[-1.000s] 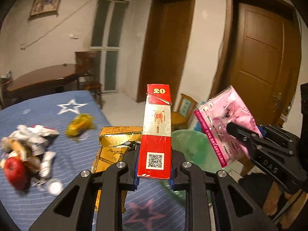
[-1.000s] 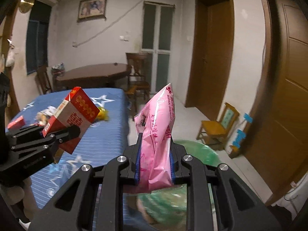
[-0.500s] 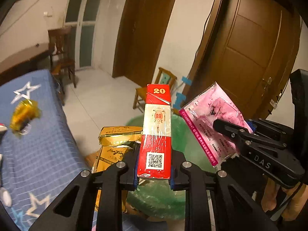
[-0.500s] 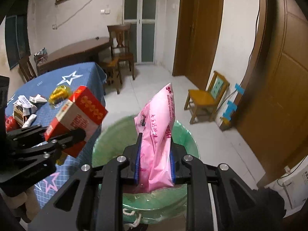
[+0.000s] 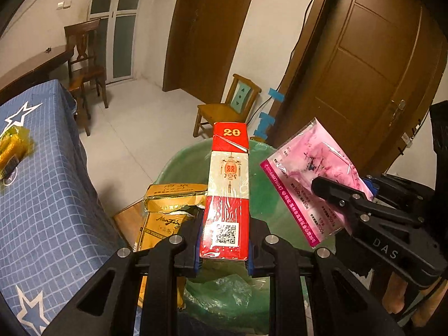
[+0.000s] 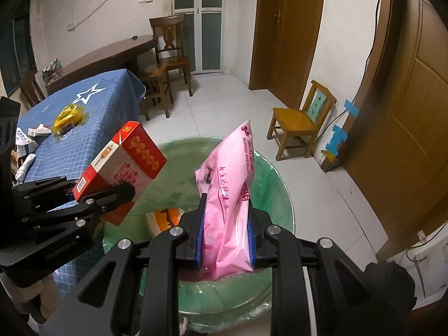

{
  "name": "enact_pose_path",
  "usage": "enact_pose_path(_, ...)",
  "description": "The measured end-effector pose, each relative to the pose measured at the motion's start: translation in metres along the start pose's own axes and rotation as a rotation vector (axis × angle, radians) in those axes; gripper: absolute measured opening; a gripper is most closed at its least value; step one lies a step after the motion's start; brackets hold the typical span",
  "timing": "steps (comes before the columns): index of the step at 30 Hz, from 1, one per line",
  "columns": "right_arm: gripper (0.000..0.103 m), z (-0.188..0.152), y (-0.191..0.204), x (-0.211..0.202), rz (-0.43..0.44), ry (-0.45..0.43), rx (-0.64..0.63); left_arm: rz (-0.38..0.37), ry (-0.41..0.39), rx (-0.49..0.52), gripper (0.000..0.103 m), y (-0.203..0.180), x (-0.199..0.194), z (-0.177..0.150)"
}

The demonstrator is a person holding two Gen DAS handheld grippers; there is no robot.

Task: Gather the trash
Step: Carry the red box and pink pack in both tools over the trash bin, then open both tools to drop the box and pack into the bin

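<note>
Left tongs (image 5: 224, 247) clamping red carton (image 5: 228, 187), right tongs (image 6: 225, 240) clamping pink packet (image 6: 229, 196), over green-lined bin (image 6: 277, 196)

Glossy cellophane wraps the red carton (image 5: 228, 193), the pink bag (image 6: 229, 196) is shiny plastic, the bin liner (image 6: 277, 196) thin translucent film.

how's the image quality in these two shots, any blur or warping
Left wrist view: sharp on the red box in the left tongs, door frames bowed by the fisheye, corners dark. Right wrist view: pink bag in the right tongs crisp, dim warm indoor light, same edge bending.
</note>
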State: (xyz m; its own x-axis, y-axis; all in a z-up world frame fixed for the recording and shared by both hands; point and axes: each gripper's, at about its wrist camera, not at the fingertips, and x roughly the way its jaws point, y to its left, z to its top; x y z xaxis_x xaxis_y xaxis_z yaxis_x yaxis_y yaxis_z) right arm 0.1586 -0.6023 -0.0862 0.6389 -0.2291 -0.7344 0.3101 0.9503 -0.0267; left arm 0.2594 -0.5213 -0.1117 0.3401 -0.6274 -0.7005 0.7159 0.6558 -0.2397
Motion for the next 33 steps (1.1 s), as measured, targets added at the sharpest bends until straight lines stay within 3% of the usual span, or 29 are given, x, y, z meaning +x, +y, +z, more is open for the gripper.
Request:
enact_pose_path(19,0.026,0.001,-0.008,0.005,0.014,-0.002,0.010,0.020,0.005,0.009,0.024,-0.009,0.012,0.001)
enact_pose_path(21,0.032,0.002,-0.010,0.005,0.014,-0.006,0.015,0.039,0.015,0.015,0.044,-0.009,0.014,0.001)
enact_pose_path(23,0.061,0.002,-0.016,0.002,0.010,-0.029,0.042,0.068,0.005,0.032,0.088,-0.011,0.013,0.002)
enact_pose_path(33,0.062,-0.001,-0.036,-0.007,0.035,-0.062,0.117,0.093,-0.001,0.037,0.091,-0.007,0.006,-0.003)
